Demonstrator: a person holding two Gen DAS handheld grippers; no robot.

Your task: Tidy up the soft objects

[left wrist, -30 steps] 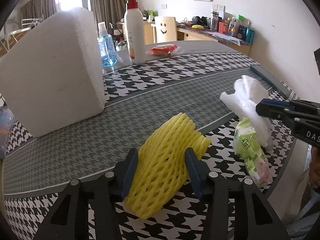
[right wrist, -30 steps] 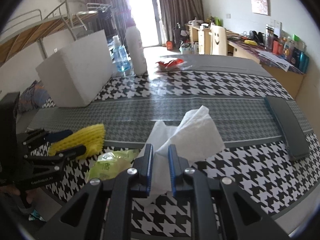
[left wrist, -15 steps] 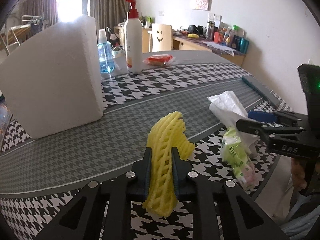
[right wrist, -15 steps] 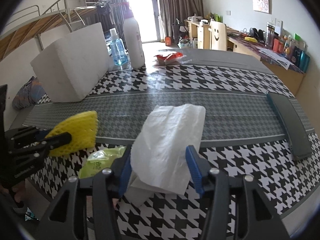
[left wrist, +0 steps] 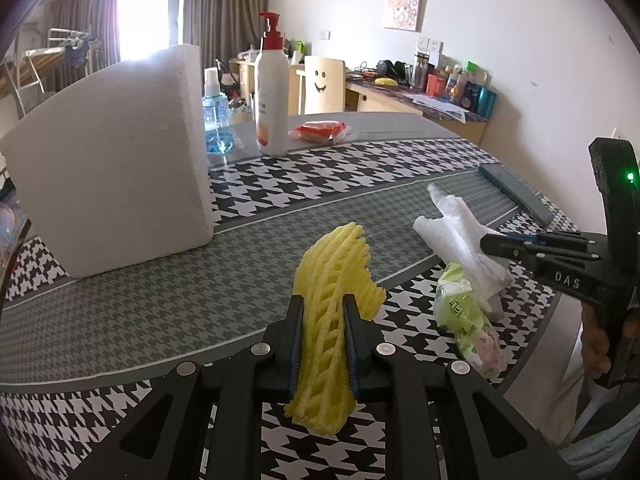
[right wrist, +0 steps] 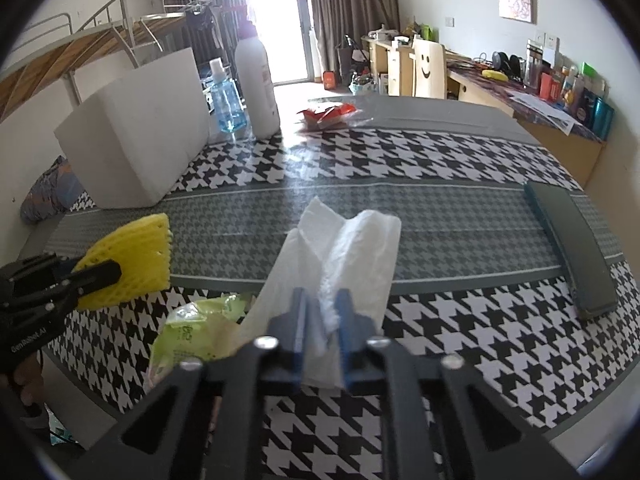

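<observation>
My left gripper (left wrist: 322, 312) is shut on a yellow foam net sleeve (left wrist: 332, 280) and holds it above the near table edge; the sleeve also shows in the right wrist view (right wrist: 132, 256). My right gripper (right wrist: 322, 300) is shut on a white paper tissue (right wrist: 348, 248), which rises from between the fingers; the tissue shows in the left wrist view (left wrist: 460, 236). A green tissue packet (left wrist: 468, 320) lies on the table between the two grippers, and shows in the right wrist view (right wrist: 192, 328).
A big white foam block (left wrist: 112, 184) stands at the left. A blue spray bottle (left wrist: 216, 120), a white pump bottle (left wrist: 272, 92) and a red packet (left wrist: 320, 130) sit at the back. A dark flat case (right wrist: 568, 240) lies at the right on the houndstooth table (right wrist: 440, 152).
My left gripper closed on the yellow sleeve and squeezed it narrow. My right gripper opened half a second ago and has closed again on the white tissue.
</observation>
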